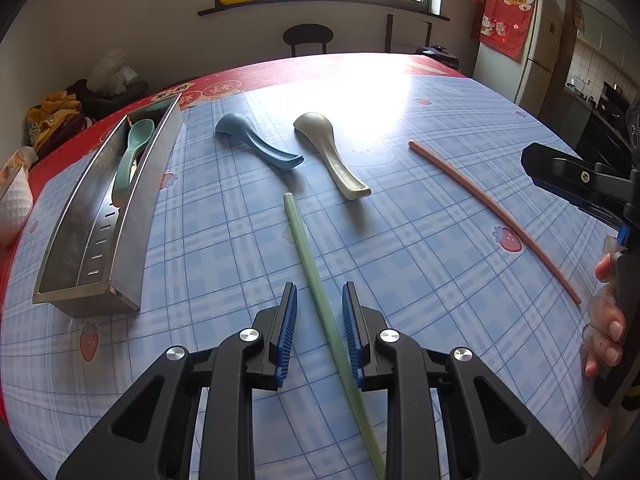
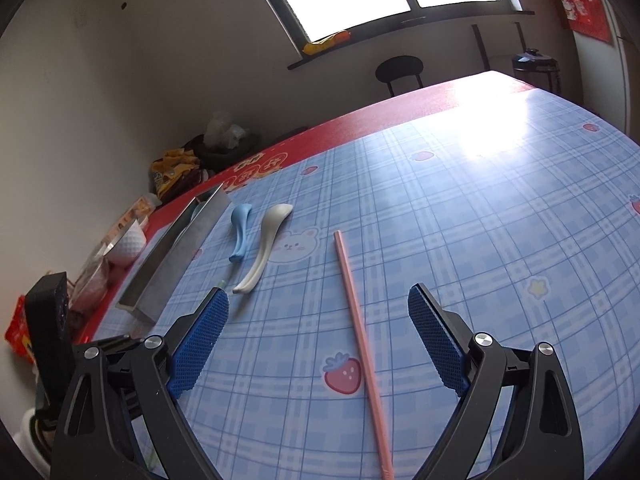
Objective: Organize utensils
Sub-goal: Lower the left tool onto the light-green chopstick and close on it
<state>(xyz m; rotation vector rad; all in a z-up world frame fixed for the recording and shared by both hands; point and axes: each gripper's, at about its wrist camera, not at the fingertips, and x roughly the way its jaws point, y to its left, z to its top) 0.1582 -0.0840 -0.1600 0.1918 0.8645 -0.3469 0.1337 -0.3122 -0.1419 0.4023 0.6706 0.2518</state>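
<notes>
A green chopstick (image 1: 304, 240) lies on the blue checked tablecloth and runs between the pads of my left gripper (image 1: 320, 286). A gap shows on its left side, so the jaws stand narrowly open around it. To the right lies a pink chopstick (image 1: 492, 208), which also shows in the right wrist view (image 2: 356, 312) under my wide-open right gripper (image 2: 318, 290). A blue spoon (image 1: 256, 142) and a grey spoon (image 1: 328, 148) rest face down mid-table. The metal utensil tray (image 1: 132, 208) at the left holds a teal spoon (image 1: 132, 156).
A white bowl (image 1: 12, 204) and snack packets sit past the tray at the table's left edge. A hand (image 1: 608, 320) holds the right gripper's handle at the right. A black chair (image 1: 308, 36) stands beyond the far edge, with a fridge (image 1: 532, 48) at the back right.
</notes>
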